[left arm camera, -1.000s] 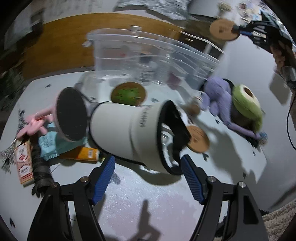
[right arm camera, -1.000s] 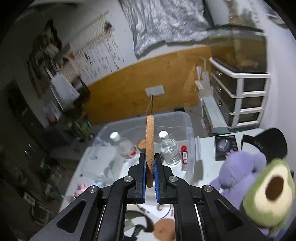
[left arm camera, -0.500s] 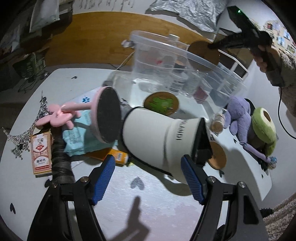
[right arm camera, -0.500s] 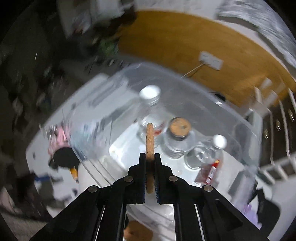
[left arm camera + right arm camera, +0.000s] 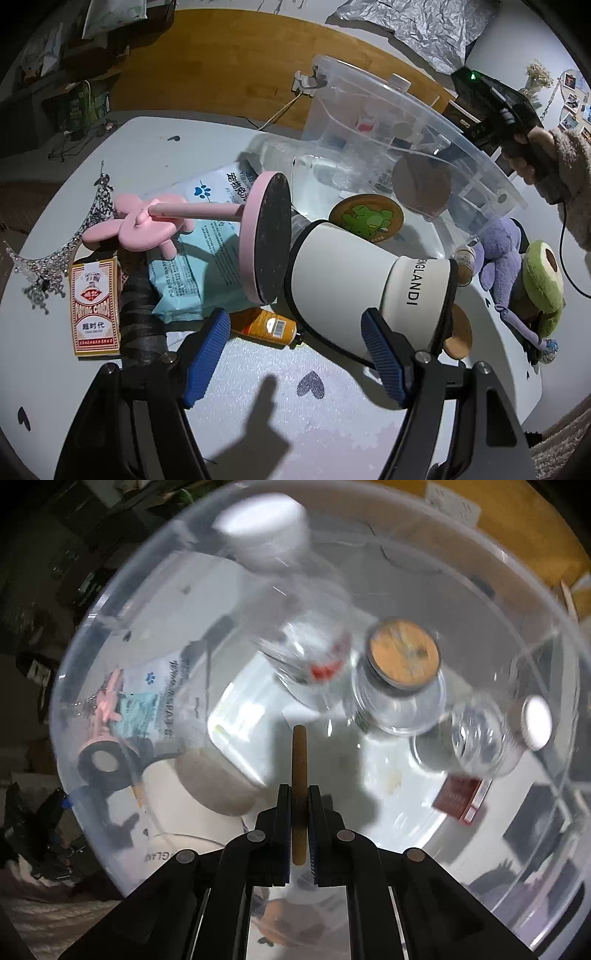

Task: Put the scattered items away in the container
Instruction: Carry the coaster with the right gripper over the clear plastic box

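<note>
White tabletop (image 5: 258, 424) with small dark heart marks carries the clutter, and the clear plastic storage bin (image 5: 476, 155) stands at its far side before a wooden wall panel.

The right gripper (image 5: 298, 827) is clamped on a thin round cork coaster (image 5: 298, 775), held edge-on inside the bin; seen through the bin's wall from the left wrist view, the coaster (image 5: 421, 181) is a flat brown disc. Below it in the bin stand a cork-stoppered glass jar (image 5: 400, 679), two clear white-capped bottles (image 5: 295, 602), and a red card pack (image 5: 461, 797) on the floor.

The left gripper (image 5: 295, 354) has its blue pads spread wide around nothing, just short of a white tumbler (image 5: 365, 291) lying on its side in front of the bin.

Half a second earlier the coaster was above the rim; it has since dropped lower, and the left gripper has edged nearer the tumbler.
</note>
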